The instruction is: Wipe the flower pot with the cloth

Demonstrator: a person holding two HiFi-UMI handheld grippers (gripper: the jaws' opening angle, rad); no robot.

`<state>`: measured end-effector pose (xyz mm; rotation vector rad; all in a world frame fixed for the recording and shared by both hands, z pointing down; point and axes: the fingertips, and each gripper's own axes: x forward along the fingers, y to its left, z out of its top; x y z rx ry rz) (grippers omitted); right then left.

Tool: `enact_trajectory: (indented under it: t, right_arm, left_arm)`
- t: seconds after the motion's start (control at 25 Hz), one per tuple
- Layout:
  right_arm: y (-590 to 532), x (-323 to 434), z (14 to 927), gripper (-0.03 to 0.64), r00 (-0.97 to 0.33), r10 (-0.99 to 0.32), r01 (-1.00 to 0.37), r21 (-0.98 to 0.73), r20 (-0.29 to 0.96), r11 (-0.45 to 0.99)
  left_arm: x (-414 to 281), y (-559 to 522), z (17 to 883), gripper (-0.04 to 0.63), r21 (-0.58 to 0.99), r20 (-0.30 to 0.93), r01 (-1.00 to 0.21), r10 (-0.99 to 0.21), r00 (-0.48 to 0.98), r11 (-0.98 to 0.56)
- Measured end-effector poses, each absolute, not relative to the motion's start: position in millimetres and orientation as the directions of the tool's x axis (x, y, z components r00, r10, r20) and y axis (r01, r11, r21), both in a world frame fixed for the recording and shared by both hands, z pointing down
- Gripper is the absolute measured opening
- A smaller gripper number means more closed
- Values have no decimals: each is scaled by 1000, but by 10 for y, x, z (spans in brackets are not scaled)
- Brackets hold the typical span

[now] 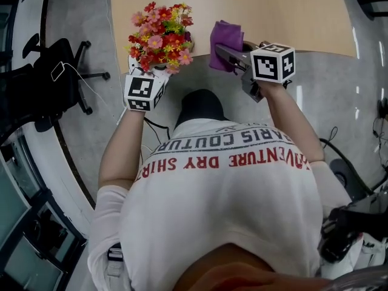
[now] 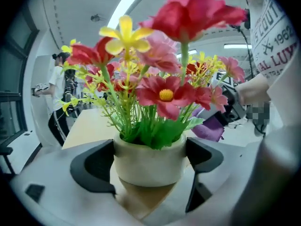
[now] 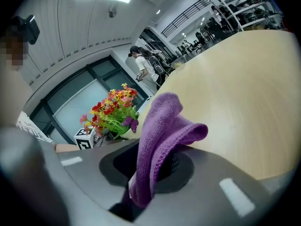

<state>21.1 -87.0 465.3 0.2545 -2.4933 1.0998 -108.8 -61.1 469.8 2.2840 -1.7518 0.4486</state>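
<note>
pot: flower pot (image 2: 149,166) clamped by its sides in the wide-set left hand-held gripper (image 2: 150,149), seemingly lifted over the surface (image 1: 273,11) edge | cloth: purple cloth (image 3: 164,121) pinched in right hand-held gripper (image 3: 153,164), near flowers (image 1: 159,38), off pot | risk: wiping push may twist pot loose; cloth may snag flowers or pull free

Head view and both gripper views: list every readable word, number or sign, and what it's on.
"VENTURE DRY SHIR": red, upside down, ends cut off, on the shirt.
"ARIS COUTUR": grey, upside down, just above it.
"1962": same shirt, left gripper view; other print there is cut off.
Left cube, right cube: square patterns, no letters.
</note>
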Motion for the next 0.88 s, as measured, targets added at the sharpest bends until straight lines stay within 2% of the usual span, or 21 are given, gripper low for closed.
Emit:
enact_trajectory:
  t: [0.36,0.88]
  right_arm:
    - [-967,-177,4551,52,-915,77,-241,-690,396,683]
    - [-969,-578,4629,52,-906,153,-195,-710,395,677]
  left_arm:
    - [-1206,-675,4737,492,-4,445,-893,-800,402,-451]
    - [-1174,-659,4719,492,-3,415,-889,-809,416,-458]
